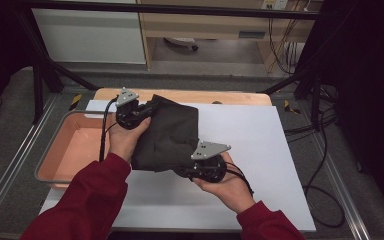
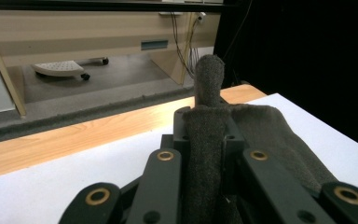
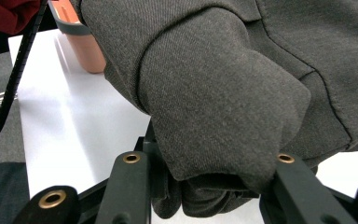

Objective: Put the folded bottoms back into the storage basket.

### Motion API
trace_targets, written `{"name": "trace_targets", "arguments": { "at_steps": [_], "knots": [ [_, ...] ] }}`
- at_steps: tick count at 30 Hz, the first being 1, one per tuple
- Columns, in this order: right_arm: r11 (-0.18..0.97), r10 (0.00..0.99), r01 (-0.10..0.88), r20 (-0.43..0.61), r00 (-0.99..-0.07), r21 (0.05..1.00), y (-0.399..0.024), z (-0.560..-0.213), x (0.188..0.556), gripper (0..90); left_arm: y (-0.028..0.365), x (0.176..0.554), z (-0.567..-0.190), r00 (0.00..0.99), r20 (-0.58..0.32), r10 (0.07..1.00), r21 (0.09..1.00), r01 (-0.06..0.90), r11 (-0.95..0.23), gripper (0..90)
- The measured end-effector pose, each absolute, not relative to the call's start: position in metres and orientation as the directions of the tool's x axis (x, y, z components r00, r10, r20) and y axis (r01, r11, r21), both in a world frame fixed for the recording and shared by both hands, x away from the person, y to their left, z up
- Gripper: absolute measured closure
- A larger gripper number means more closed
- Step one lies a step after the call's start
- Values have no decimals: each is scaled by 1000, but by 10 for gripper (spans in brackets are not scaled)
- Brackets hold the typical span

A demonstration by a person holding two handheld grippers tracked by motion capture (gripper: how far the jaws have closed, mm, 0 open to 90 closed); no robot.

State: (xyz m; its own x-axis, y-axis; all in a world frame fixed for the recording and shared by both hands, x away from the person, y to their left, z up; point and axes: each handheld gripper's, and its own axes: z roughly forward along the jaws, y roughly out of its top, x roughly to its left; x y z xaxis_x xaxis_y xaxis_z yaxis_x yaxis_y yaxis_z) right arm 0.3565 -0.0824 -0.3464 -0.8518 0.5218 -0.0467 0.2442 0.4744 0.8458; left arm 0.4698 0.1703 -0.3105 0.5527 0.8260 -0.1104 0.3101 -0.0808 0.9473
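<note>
White sheet [image 1: 260, 150] covers the wooden bench [image 1: 230, 96]; orange tray [image 1: 75, 145] sits at its left edge. A dark grey cloth [image 1: 167, 132], folded, is held over the sheet between 2 tools. Left hand-held gripper [image 1: 130, 116] pinches a fold at the cloth's far left corner, jaws pressed on fabric in the left gripper view. Right hand-held gripper [image 1: 200, 167] clamps the near right corner, fabric bunched between its jaws.
</note>
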Motion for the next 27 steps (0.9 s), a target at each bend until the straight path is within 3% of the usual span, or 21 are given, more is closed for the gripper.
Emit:
{"name": "trace_targets", "arguments": {
  "at_steps": [27],
  "knots": [
    [489,458,198,-57,-887,849,-31,-319,392,644,233,486,-280,500,-148,853,953,303,-12,819]
  ]
}}
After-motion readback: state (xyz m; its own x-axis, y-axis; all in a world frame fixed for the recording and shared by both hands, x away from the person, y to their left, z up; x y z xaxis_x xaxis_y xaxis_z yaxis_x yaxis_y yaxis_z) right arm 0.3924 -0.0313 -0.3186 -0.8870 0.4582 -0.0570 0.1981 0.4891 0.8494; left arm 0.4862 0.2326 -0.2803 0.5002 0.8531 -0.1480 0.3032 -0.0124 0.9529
